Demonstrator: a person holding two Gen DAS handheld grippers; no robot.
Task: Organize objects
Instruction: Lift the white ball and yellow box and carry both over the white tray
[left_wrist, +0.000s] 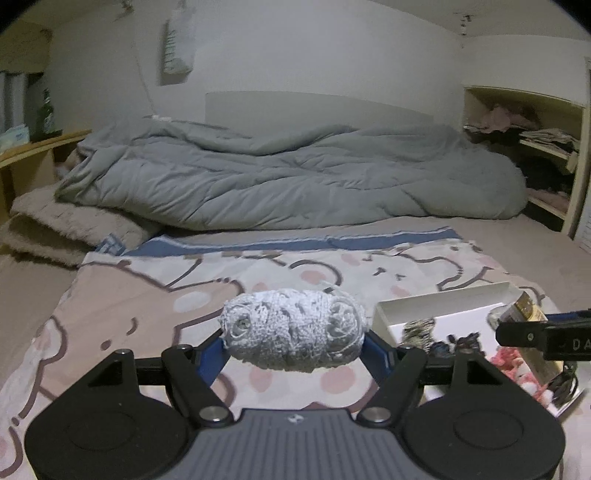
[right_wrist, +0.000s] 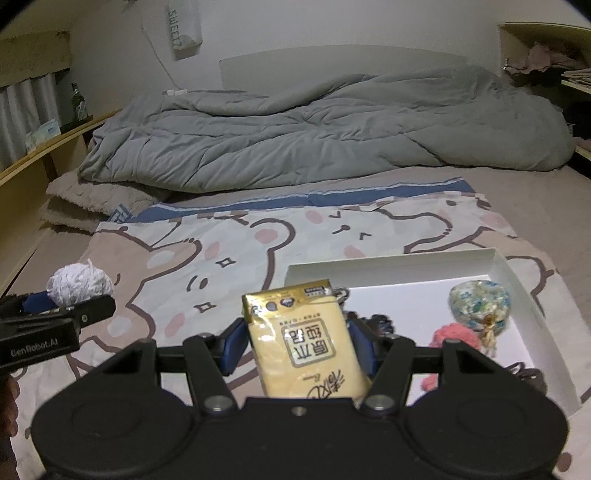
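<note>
My left gripper (left_wrist: 293, 341) is shut on a ball of white yarn (left_wrist: 293, 330) and holds it above the bear-print sheet (left_wrist: 147, 295). The yarn also shows in the right wrist view (right_wrist: 79, 284), at the far left. My right gripper (right_wrist: 297, 341) is shut on a yellow tissue packet (right_wrist: 303, 339) at the near left edge of a white box (right_wrist: 524, 288). In the box lie a pink knitted item (right_wrist: 452, 334), a blue-green patterned pouch (right_wrist: 478, 302) and dark small items. The box (left_wrist: 439, 301) and packet (left_wrist: 524, 314) also show right of the yarn in the left wrist view.
A rumpled grey duvet (left_wrist: 288, 177) lies across the far half of the bed. A folded beige blanket (left_wrist: 62, 225) sits at the far left. Wooden shelves (left_wrist: 546, 147) with clothes stand at the right, a ledge with a green bottle (right_wrist: 78, 103) at the left.
</note>
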